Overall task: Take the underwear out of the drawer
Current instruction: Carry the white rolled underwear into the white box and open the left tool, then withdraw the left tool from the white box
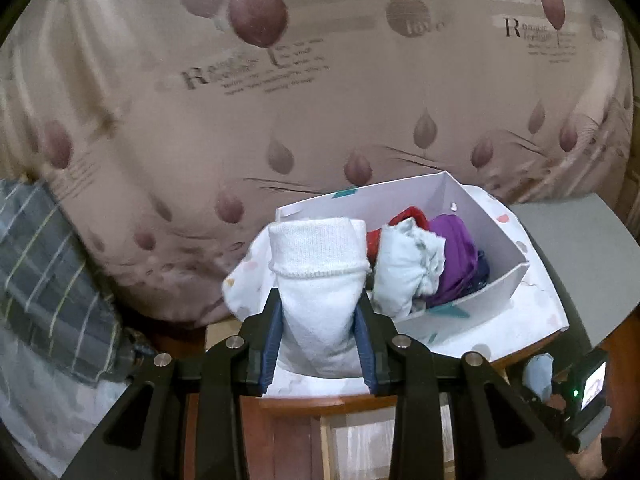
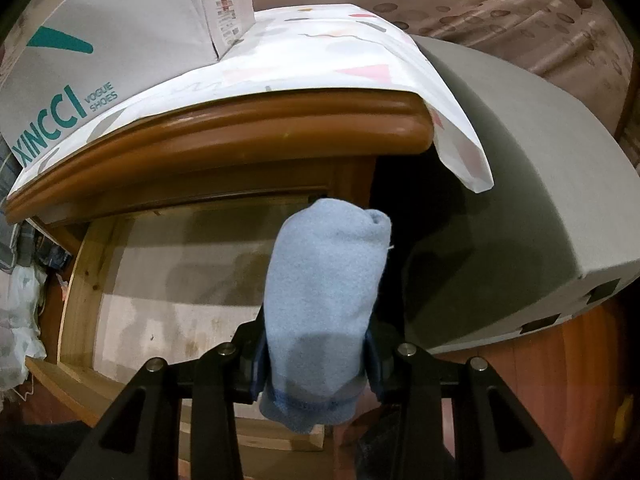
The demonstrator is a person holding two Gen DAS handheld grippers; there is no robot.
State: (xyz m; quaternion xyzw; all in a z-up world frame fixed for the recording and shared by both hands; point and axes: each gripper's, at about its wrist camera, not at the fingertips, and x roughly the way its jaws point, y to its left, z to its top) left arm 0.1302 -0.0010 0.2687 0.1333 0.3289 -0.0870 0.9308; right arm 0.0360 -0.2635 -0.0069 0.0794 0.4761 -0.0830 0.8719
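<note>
Behind everything hangs a brown leaf-printed bedspread (image 1: pixel 320 100), with a wooden nightstand (image 2: pixel 224 136) in front of it. Your left gripper (image 1: pixel 319 320) is clamped on a rolled white underwear piece (image 1: pixel 318 272), its blue pads (image 1: pixel 269 344) pressing both sides, and you hold it above the near end of the white shoe box (image 1: pixel 496 280) that stands on the nightstand's top. Inside that box lie more bundles: a pale grey-white one (image 1: pixel 408 268), a purple one (image 1: pixel 456 252) and a red one (image 1: pixel 408 216) behind them. Your right gripper (image 2: pixel 318 356) is clenched on a rolled light blue underwear piece (image 2: pixel 324 292), which sticks up between its fingers over the open drawer (image 2: pixel 168 272); what shows of the pale wooden drawer floor is bare. Under the box, a patterned white cloth (image 2: pixel 340 64) covers the nightstand's top and droops over its corner. Right of the nightstand stands a grey box (image 2: pixel 520 168). At far left of the left wrist view sits a grey striped pillow (image 1: pixel 48 272).
</note>
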